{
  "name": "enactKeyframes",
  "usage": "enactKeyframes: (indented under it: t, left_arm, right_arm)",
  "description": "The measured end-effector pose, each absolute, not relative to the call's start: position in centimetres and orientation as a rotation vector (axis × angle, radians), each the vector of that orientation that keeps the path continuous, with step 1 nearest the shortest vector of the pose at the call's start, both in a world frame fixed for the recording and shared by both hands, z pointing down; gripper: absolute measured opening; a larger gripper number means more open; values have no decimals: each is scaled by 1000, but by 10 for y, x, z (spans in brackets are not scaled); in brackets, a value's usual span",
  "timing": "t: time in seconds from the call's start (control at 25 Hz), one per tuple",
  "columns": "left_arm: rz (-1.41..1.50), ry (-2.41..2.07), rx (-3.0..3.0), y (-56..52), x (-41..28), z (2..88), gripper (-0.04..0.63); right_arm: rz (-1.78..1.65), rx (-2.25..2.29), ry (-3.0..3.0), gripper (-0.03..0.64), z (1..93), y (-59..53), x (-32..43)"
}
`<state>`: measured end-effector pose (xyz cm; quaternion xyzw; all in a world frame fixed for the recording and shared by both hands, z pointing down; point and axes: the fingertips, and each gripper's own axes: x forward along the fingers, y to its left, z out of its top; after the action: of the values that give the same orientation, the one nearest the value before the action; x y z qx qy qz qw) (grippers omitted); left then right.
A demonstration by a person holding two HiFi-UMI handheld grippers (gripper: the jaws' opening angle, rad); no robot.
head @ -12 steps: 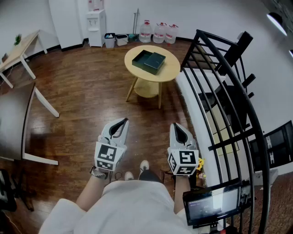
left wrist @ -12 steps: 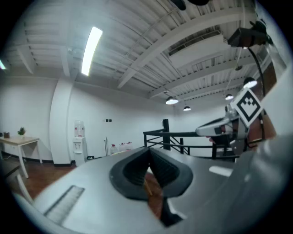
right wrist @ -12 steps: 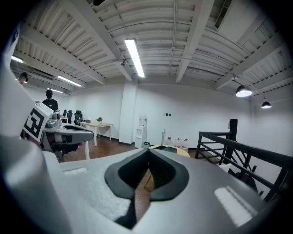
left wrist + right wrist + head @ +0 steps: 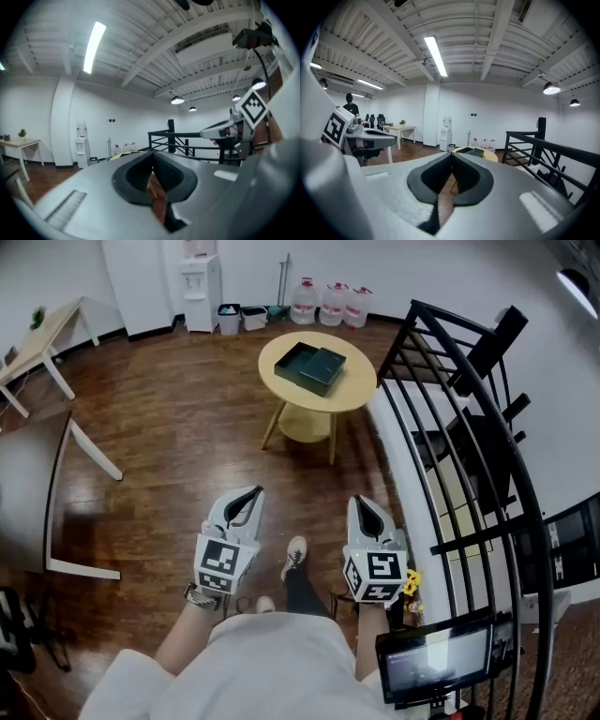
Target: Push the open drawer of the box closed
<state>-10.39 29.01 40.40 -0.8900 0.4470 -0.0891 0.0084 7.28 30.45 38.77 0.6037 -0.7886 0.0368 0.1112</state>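
A dark green box (image 4: pixel 316 366) with its drawer pulled out lies on a round yellow table (image 4: pixel 359 392) across the room, ahead of me. In the right gripper view the box (image 4: pixel 476 151) shows small on that table (image 4: pixel 489 155), just past the jaw tips. My left gripper (image 4: pixel 252 493) and right gripper (image 4: pixel 362 502) are held side by side close to my body, far short of the table. Both are shut with nothing between the jaws. In the left gripper view the left gripper (image 4: pixel 152 153) points toward the room's far wall, and the right gripper (image 4: pixel 220 132) shows at the right.
A black metal railing (image 4: pixel 469 418) runs along the right side. A white table (image 4: pixel 47 474) stands at the left and a wooden desk (image 4: pixel 37 343) at the far left. A water dispenser (image 4: pixel 201 287) and several water jugs (image 4: pixel 330 304) line the back wall. Wooden floor lies between me and the round table.
The view has shifted slightly forward toward the round table. One foot has stepped ahead between the grippers. Both grippers stay shut and level.
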Motion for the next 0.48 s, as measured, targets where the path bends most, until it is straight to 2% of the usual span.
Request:
enactKeyframes:
  t: [0.48]
  left_arm:
    - [-289,1427,-2766,169,-80,407,8]
  right_arm:
    - [158,1765,-2357,3,401,177,98]
